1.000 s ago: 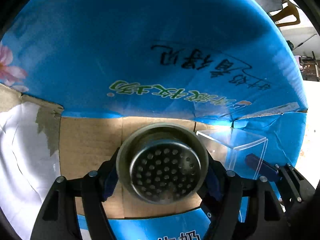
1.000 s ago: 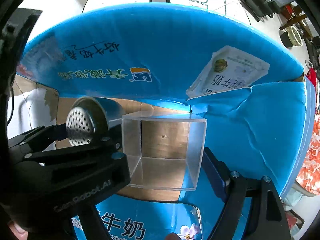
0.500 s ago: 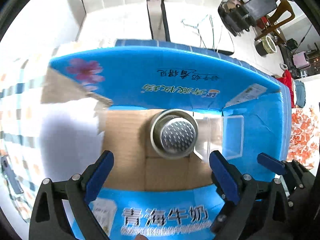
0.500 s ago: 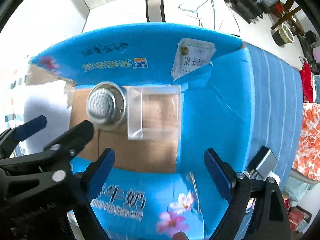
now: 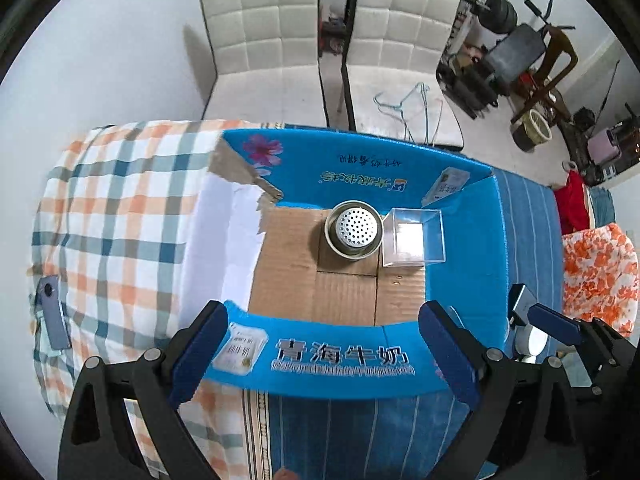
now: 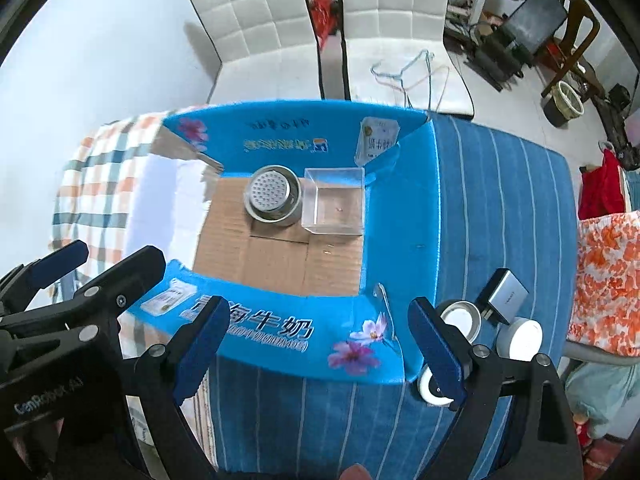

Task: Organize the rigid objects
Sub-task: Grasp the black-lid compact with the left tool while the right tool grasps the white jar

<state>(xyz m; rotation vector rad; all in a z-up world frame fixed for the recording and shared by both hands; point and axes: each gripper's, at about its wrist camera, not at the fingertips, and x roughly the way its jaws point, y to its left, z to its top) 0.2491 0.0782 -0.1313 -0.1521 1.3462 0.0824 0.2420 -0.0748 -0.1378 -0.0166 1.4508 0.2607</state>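
An open blue cardboard box lies on the bed. Inside it, at the far side, a metal strainer cup stands next to a clear plastic box; they touch or nearly touch. My left gripper is open and empty, held high above the box's near wall. My right gripper is open and empty too, above the near right corner. The left gripper also shows at the left of the right wrist view.
On the blue striped sheet right of the box lie white round lids and a grey charger block. A phone lies on the checked cloth at left. Two white chairs stand behind the bed.
Both grippers let go of the strainer cup and the clear box inside the cardboard box, opened, and pulled up and back, away from it.
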